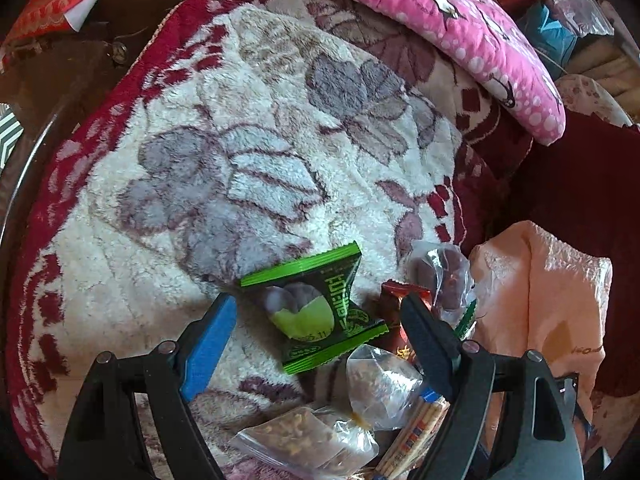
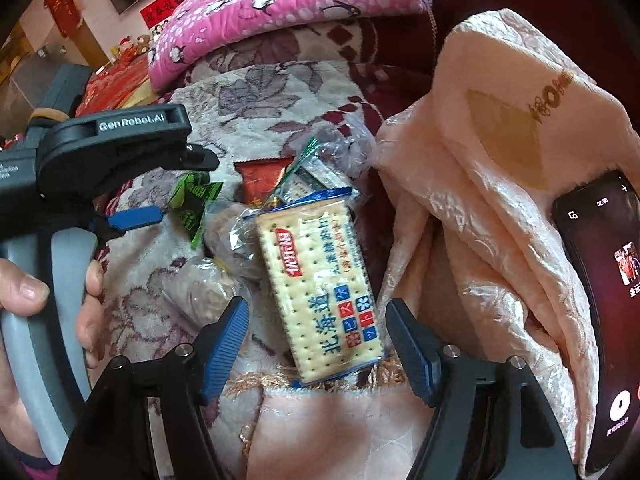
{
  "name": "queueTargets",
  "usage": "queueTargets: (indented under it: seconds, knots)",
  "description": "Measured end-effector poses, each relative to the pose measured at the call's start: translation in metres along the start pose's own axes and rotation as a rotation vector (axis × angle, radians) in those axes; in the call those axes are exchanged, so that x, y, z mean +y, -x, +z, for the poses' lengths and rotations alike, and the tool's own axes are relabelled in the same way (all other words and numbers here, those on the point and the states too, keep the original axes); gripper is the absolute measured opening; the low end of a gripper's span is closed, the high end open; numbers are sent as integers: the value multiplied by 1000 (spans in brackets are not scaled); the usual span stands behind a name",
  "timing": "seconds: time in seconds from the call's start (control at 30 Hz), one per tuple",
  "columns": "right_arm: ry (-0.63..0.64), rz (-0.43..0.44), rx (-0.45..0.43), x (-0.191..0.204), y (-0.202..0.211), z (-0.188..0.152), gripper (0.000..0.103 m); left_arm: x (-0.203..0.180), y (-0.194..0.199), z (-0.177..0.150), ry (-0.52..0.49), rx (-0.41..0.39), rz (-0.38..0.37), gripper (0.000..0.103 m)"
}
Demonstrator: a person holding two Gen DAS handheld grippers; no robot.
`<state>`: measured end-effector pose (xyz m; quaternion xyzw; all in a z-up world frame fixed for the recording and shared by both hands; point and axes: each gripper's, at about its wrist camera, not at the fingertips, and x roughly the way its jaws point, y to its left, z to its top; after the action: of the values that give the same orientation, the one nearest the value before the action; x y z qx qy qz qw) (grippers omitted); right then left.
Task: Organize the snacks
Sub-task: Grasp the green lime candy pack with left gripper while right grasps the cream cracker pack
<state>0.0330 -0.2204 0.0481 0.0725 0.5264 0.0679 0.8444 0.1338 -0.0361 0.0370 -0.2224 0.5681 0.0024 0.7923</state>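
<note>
While both grippers gape empty, the left gripper (image 1: 318,330) should square its fingers around the green snack packet (image 1: 316,312) between them before closing.

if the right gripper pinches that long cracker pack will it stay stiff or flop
The cracker pack probably stays fairly stiff: a flat rectangular slab of crackers shows through the wrapper. The glossy film may slip between the pads. The crackers could crack under a hard squeeze. The right gripper stands open around its near end, so a gentle pinch seems wise.
</note>
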Motion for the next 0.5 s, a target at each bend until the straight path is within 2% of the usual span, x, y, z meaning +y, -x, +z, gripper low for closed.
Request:
queueTargets:
  seconds: [0.3,0.33,0.37,0.4,0.5]
  knots:
    - [-6,-2,-3,-6,-1,2,76,11,-7,3,27,-10,5,83]
    - [-3,-1,-6,-6,-1,3,76,13,-7,4,28,-15,-1,76]
    - [3,0,-13,-6,0,3,76,14,-6,4,22,-20,1,59]
    - [7,2,-19,-6,-1,4,76,15,-7,5,7,-17,12,54]
    - [50,-2,-48,-4,-4,5,76,20,-6,4,-5,-13,-18,50]
